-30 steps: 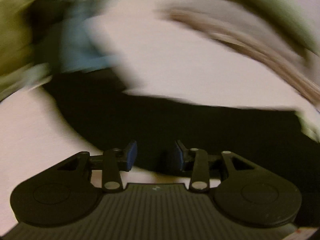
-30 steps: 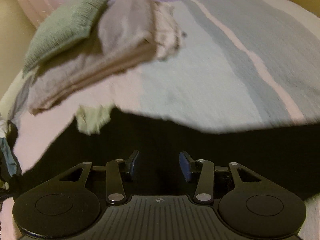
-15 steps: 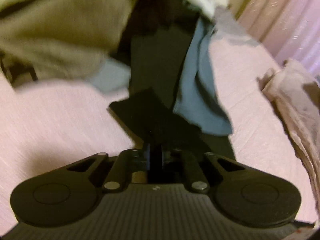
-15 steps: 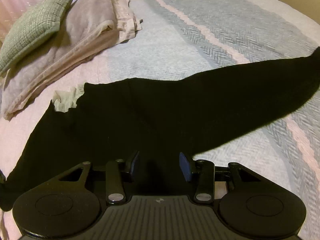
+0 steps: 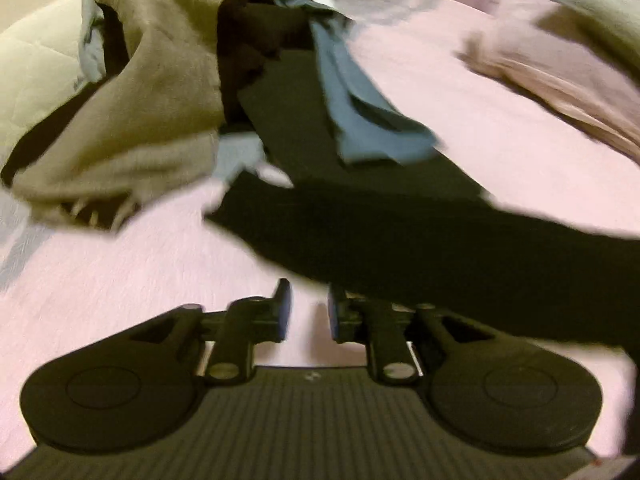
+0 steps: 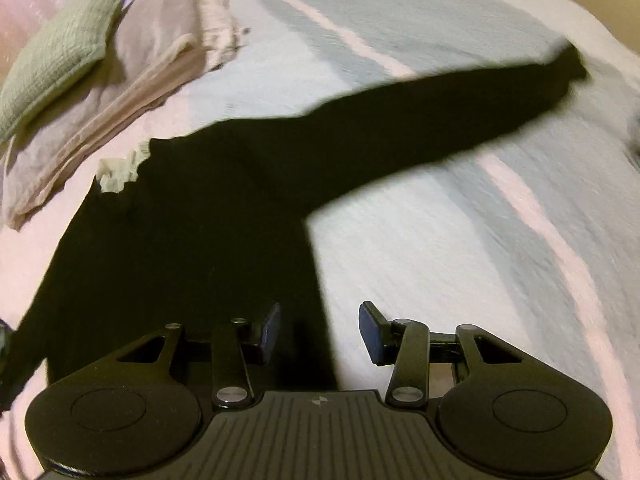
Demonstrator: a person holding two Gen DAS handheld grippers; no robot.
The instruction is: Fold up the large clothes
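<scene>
**A:** How far along is the folding?

**B:** Early, I'd judge. The black garment [image 6: 208, 216] lies spread on the bed [image 6: 420, 264], body toward seven o'clock in the right wrist view, one long sleeve [image 6: 460, 116] stretched out to two o'clock. No fold shows in it yet.

**A:** Is either tool holding it?

**B:** No. The right gripper [image 6: 319, 330] has its fingers parted with nothing between them, poised over the garment's side edge at six o'clock. The left gripper [image 5: 306, 312] is also spread and empty; bare sheet shows in the gap, and the black cloth [image 5: 400, 240] passes just beyond its tips, running off to four o'clock.

**A:** Anything already finished?

**B:** A folded stack [image 6: 132, 80] with a green pillow [image 6: 60, 52] sits at ten o'clock, well apart from the garment. Whether it is earlier work, I cannot tell.

**A:** And what remains?

**B:** This garment's sleeves and body, then the heap of unfolded clothes [image 5: 160, 92] at eleven o'clock in the left wrist view, tan and blue pieces tangled together.
</scene>
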